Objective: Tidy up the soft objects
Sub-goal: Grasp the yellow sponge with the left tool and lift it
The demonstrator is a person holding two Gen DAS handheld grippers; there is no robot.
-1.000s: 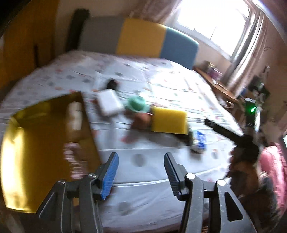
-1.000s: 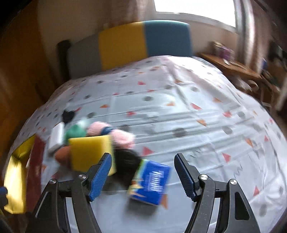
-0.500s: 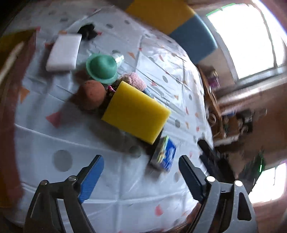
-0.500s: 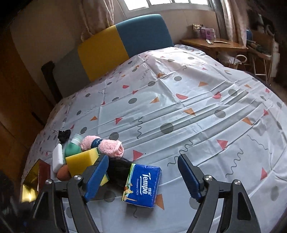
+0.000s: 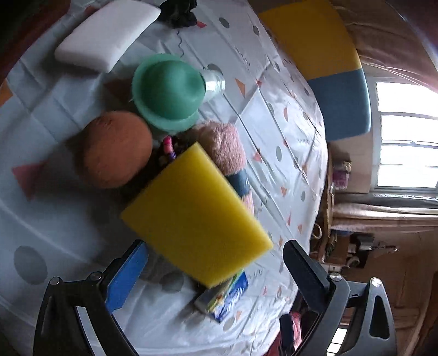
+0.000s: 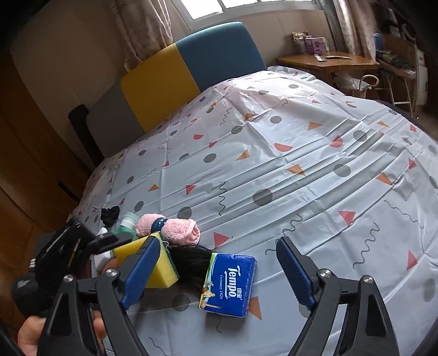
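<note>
Blue tissue pack [image 6: 229,284] reads "Tempo" and "Germany 1929" in white, w/ glossy plastic wrap; lies flat on the bedsheet [image 6: 287,169] near its front edge. Sheet is thin, creased, white w/ grey dots, orange/red triangles and black squiggles. Yellow sponge [image 5: 195,213] is a foam block, fine-pored, w/ a green scrub layer on one face in the right wrist view; it rests tilted on top of the pile, one corner over the tissue pack. Under it black hair-like strands [image 6: 191,260]; beside it a fuzzy pink rolled towel [image 6: 175,230] w/ a dark blue band, lettering too small to read. Brown fuzzy ball [image 5: 115,152] touches a smooth green cap [image 5: 168,91] on a clear bottle; white foam block [image 5: 106,35] and black scrunchie [image 5: 179,11] lie further back, apart from the pile. Left gripper [image 5: 216,269] is spread wide, holding nothing, fingers either side of the sponge's near end, not touching; right gripper [image 6: 219,269] likewise agape and empty, above the tissue pack.
</note>
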